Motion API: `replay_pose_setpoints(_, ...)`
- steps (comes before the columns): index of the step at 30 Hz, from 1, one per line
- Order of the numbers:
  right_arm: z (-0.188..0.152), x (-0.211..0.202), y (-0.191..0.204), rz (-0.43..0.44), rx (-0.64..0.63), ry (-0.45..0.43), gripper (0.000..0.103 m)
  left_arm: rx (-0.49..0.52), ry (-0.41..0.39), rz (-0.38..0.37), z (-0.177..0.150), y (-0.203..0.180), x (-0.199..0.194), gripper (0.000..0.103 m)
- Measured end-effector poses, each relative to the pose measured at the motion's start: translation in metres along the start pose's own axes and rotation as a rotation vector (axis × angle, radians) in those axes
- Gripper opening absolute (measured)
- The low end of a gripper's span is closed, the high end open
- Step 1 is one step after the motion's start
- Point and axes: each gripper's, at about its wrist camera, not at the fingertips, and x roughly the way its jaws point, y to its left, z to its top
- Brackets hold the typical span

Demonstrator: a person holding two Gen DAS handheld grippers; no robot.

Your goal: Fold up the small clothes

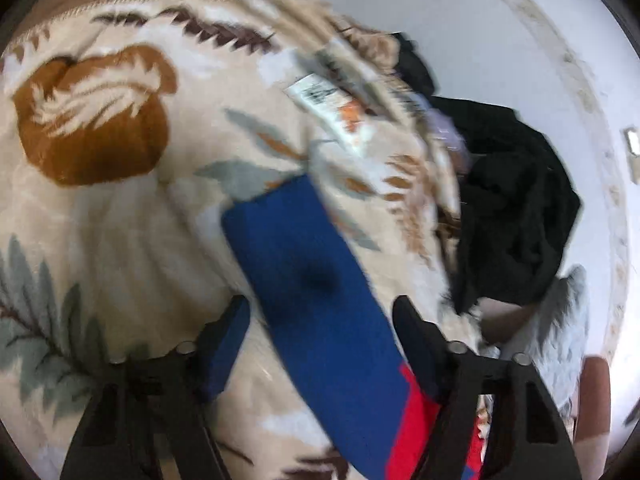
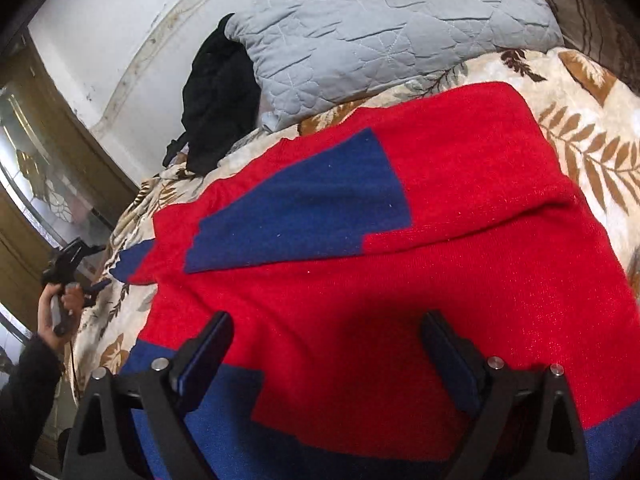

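Left tongs: the left tongs (image 1: 320,344) are seen part-open in the left wrist view, with the blue sleeve (image 1: 304,280) of the red and blue knitted sweater (image 2: 400,280) lying between the fingers, the right one seeming to brush it; no pinch can be made out, so nothing is judged held.
Sleeve at 9 o'clock: in the right wrist view a blue tip is seen sticking out from the sweater's edge towards the person's hand (image 2: 60,312); this sleeve is judged not yet folded in.
Sweater place: the garment is laid flat on the cream fleece blanket with brown leaf print (image 2: 580,152) covering the bed, in the middle of the right wrist view.
Done so far: one blue-ended sleeve (image 2: 312,208) is seen laid across the red body, from 12 o'clock towards 9 o'clock.
Left to do: the second sleeve and the folding of the body are judged outstanding.
Right tongs: the right tongs (image 2: 328,360) are held wide over the red cloth near the blue hem, with nothing gripped.
Other clothes: a crumpled black garment (image 2: 220,100) is left unfolded at 11 o'clock beside the grey quilted pillow (image 2: 380,32).
Hard to make out: the left wrist view is blurred; the hem is cut off at 6 o'clock; the collar cannot be found.
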Motion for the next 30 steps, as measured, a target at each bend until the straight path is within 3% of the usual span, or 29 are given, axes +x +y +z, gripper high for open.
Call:
replay_pose_setpoints(2, 0.0, 0.001, -0.002, 0.001, 0.001, -0.001, 0.097, -0.018, 0.001, 0.029, 0.002, 0.007, 0.007, 0.044)
replay_pose_setpoints(4, 0.003, 0.003, -0.002, 0.007, 0.004, -0.002, 0.097, -0.009, 0.004, 0.074, 0.005, 0.007, 0.01, 0.013)
replay_pose_setpoints(5, 0.002, 0.005, -0.002, 0.009, 0.006, -0.003, 0.097, -0.007, 0.018, 0.088, 0.007, 0.008, 0.011, 0.008)
replay_pose_setpoints(8, 0.001, 0.005, -0.003, 0.015, 0.01, -0.006, 0.097, 0.042, -0.007, 0.138, 0.006, -0.004, 0.004, 0.007)
replay_pose_setpoints(11, 0.001, 0.004, -0.004, 0.026, 0.017, -0.012, 0.097, 0.261, -0.128, 0.154, -0.018, -0.063, -0.029, 0.006)
replay_pose_setpoints(14, 0.0, 0.003, -0.007, 0.045, 0.031, -0.023, 0.097, 0.463, -0.186, 0.058, -0.063, -0.137, -0.066, 0.006)
replay_pose_setpoints(17, 0.0, 0.001, -0.009, 0.062, 0.042, -0.032, 0.097, 0.623, -0.177, -0.085, -0.123, -0.213, -0.094, 0.006)
replay_pose_setpoints(21, 0.0, -0.002, -0.014, 0.093, 0.065, -0.05, 0.097, 0.791, -0.078, -0.246, -0.22, -0.294, -0.101, 0.007)
replay_pose_setpoints(25, 0.0, -0.008, -0.019, 0.141, 0.1, -0.077, 0.096, 0.925, 0.159, -0.33, -0.317, -0.337, -0.057, 0.013)
replay_pose_setpoints(26, 0.0, -0.01, -0.021, 0.154, 0.11, -0.082, 0.096, 0.956, 0.282, -0.32, -0.34, -0.338, -0.032, 0.025)
replay_pose_setpoints(27, 0.001, -0.011, -0.023, 0.169, 0.12, -0.088, 0.096, 0.97, 0.368, -0.293, -0.354, -0.333, -0.012, 0.03)
replay_pose_setpoints(28, 0.001, -0.014, -0.025, 0.188, 0.134, -0.097, 0.096, 0.969, 0.422, -0.244, -0.362, -0.324, 0.005, 0.03)
replay_pose_setpoints(30, 0.002, -0.021, -0.028, 0.216, 0.165, -0.111, 0.097, 0.926, 0.446, -0.156, -0.356, -0.301, 0.023, 0.03)
